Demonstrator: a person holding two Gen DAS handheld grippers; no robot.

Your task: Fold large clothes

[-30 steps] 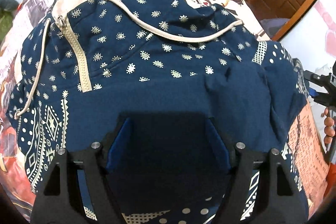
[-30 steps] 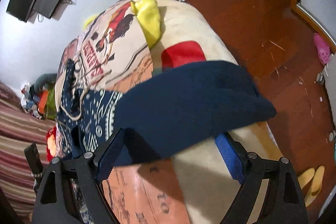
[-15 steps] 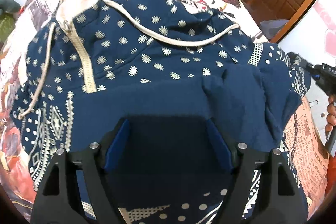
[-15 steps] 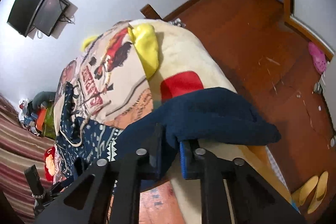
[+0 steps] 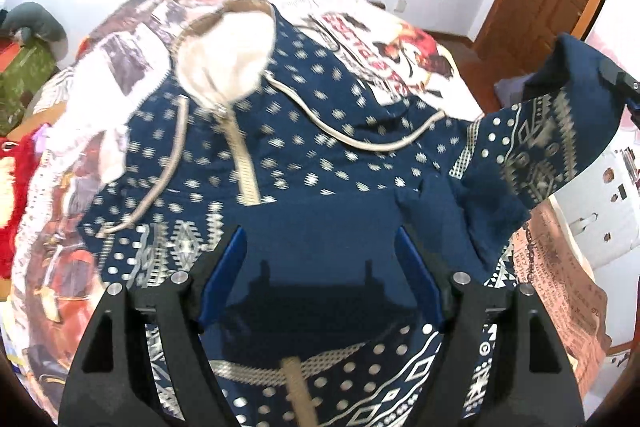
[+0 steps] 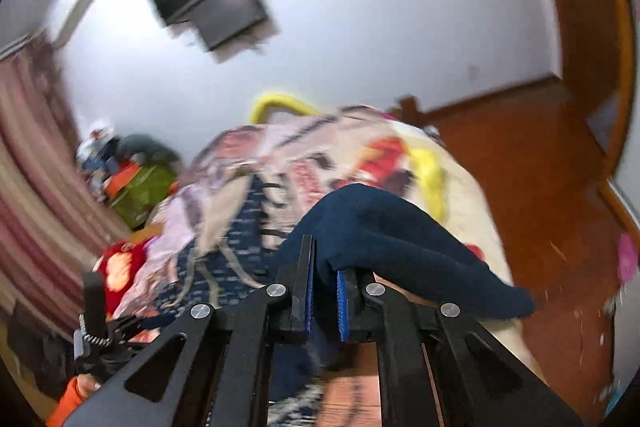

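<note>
Red block lettering is printed on the cream picture-print bedspread (image 5: pixel 384 59), beside a red rooster picture, but motion blur leaves the letters unreadable. Dark lines of small print run across the orange-tan newspaper-style panel (image 5: pixel 560 267) of the same bedspread at the right edge, too small to make out. No other words, brands or numbers can be read.

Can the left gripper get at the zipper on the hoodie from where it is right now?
Probably yes. The left gripper has its jaws open and empty above the hoodie, and the zipper lies exposed just ahead, nothing covering it. The right gripper holds the sleeve off to the side.
</note>
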